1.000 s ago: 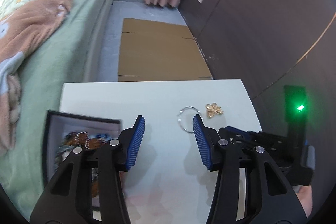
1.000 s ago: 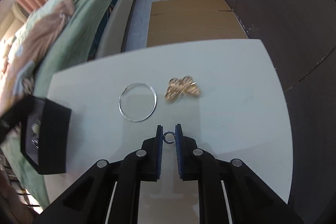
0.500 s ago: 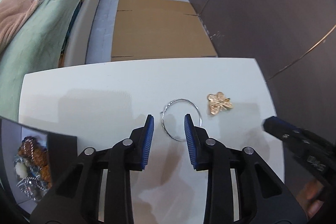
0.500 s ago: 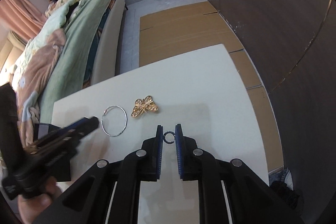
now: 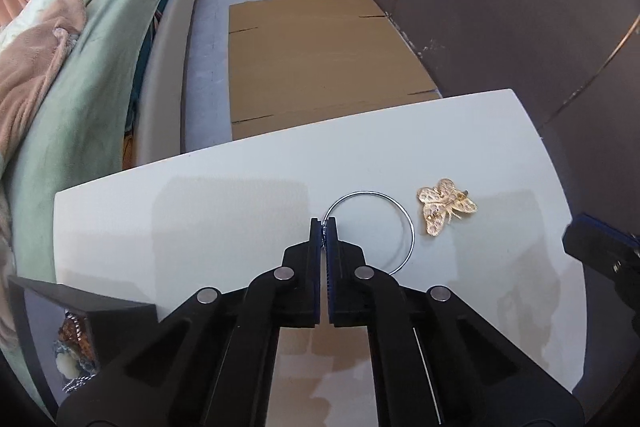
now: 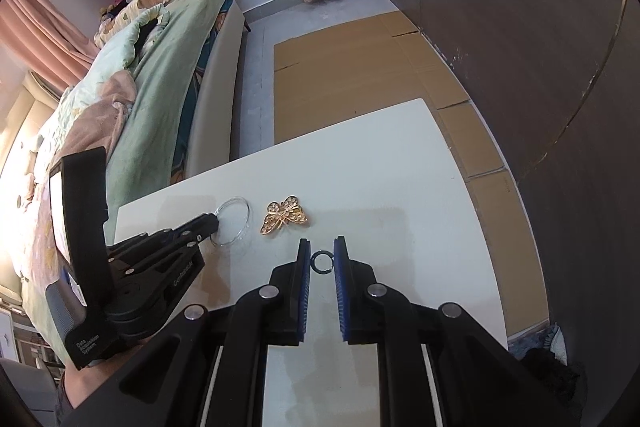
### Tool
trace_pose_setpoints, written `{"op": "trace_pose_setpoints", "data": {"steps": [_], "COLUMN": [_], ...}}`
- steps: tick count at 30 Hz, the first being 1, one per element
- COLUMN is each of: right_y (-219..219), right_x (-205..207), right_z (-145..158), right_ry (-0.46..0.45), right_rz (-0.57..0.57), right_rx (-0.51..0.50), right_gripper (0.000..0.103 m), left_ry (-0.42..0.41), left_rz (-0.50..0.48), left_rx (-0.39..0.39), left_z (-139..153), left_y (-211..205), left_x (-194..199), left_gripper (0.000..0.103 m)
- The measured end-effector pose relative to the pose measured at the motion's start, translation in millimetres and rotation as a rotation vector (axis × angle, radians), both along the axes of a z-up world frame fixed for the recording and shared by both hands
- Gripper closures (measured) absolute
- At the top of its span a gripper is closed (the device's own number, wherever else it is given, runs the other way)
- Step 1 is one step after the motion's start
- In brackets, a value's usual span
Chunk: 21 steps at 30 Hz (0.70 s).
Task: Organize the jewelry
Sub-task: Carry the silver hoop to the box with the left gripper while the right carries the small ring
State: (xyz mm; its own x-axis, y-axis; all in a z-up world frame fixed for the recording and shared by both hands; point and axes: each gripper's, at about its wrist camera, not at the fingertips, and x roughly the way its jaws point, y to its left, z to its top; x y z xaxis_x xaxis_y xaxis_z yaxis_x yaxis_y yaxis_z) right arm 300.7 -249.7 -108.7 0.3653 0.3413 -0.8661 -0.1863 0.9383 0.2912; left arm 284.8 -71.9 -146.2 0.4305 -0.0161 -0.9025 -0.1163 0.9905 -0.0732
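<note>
The thin silver hoop (image 5: 370, 229) on the table (image 5: 200, 211) is being pinched by the left gripper (image 5: 324, 227), a small dark ring (image 6: 322, 261) is being squeezed in the right gripper (image 6: 322, 259), and lifting into the box (image 5: 72, 307) is probably being called for next.

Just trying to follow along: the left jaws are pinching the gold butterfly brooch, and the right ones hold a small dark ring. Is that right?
Not quite. The left gripper has just closed its jaws on the rim of the thin silver hoop, not the butterfly brooch, which lies untouched on the white table beside the hoop. The left wrist view shows this. The right gripper does hold the small dark ring.
</note>
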Motion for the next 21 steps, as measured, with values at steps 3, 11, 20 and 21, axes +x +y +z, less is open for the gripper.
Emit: {"op": "trace_pose_setpoints", "data": {"steps": [3, 11, 20, 21], "right_y": [0.3, 18.1, 53.8, 58.6], "right_x": [-1.3, -10.1, -36.3, -39.5], "right_z": [3.0, 14.2, 39.9, 42.4], "right_ry": [-0.004, -0.024, -0.104, -0.111], "right_rz": [0.004, 0.034, 0.083, 0.090], "right_rx": [0.017, 0.066, 0.143, 0.149], "right_gripper": [0.091, 0.091, 0.091, 0.091], "left_ry": [-0.024, -0.112, -0.235, -0.242], "left_rz": [0.010, 0.037, 0.149, 0.155], "left_rx": [-0.025, -0.071, -0.134, -0.141], "left_z": [13.7, 48.9, 81.5, 84.4], "left_y": [8.5, 36.1, 91.9, 98.6], "left_x": [-11.7, -56.1, -125.9, -134.0], "left_gripper": [0.100, 0.100, 0.100, 0.100]}}
